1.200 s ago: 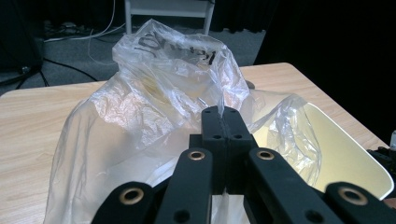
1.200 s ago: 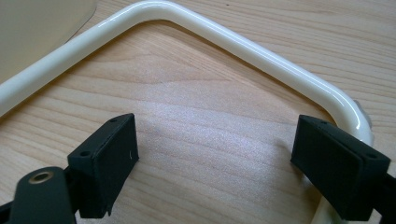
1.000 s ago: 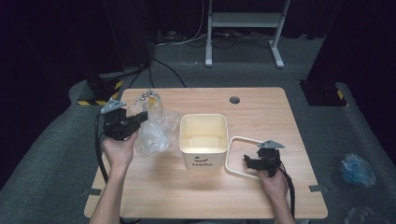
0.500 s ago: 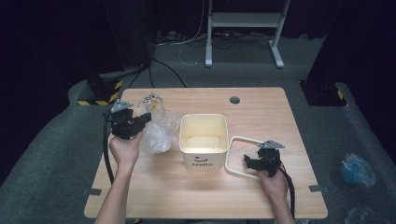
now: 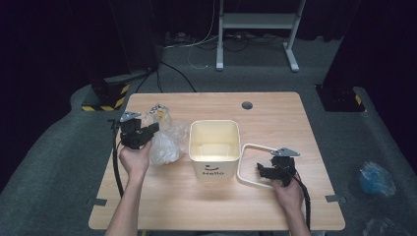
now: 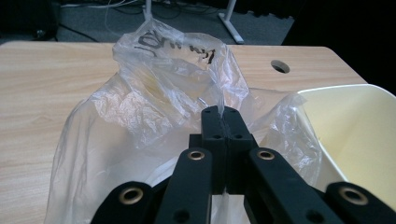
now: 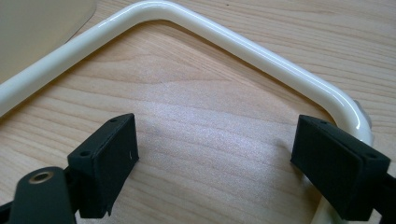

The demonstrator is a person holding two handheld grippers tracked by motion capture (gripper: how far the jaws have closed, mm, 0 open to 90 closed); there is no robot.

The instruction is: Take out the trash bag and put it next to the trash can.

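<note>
A crumpled clear plastic bag (image 5: 166, 143) with black writing lies on the table left of a cream square bin (image 5: 215, 129) marked "Hello". My left gripper (image 5: 153, 129) is shut on a fold of the bag's thin film (image 6: 223, 111); the bag (image 6: 154, 93) bulges out ahead of the jaws, and the bin's rim (image 6: 345, 91) is to their right. A white rounded frame (image 5: 244, 162) lies flat right of the bin. My right gripper (image 5: 261, 171) hovers low over that frame (image 7: 233, 46) and is open (image 7: 219, 161), with bare wood between its pads (image 7: 109, 156).
The wooden table has a round cable hole (image 5: 247, 105) near its far edge. The bin's inside looks bare. Around the table, the grey floor holds a yellow-black striped box (image 5: 105, 96), cables, a white stand (image 5: 255, 22) and a blue bag (image 5: 376, 178).
My left gripper has sunk and shifted a little to the right, bringing the bag down closer to the table. The right gripper has kept still over the frame.
</note>
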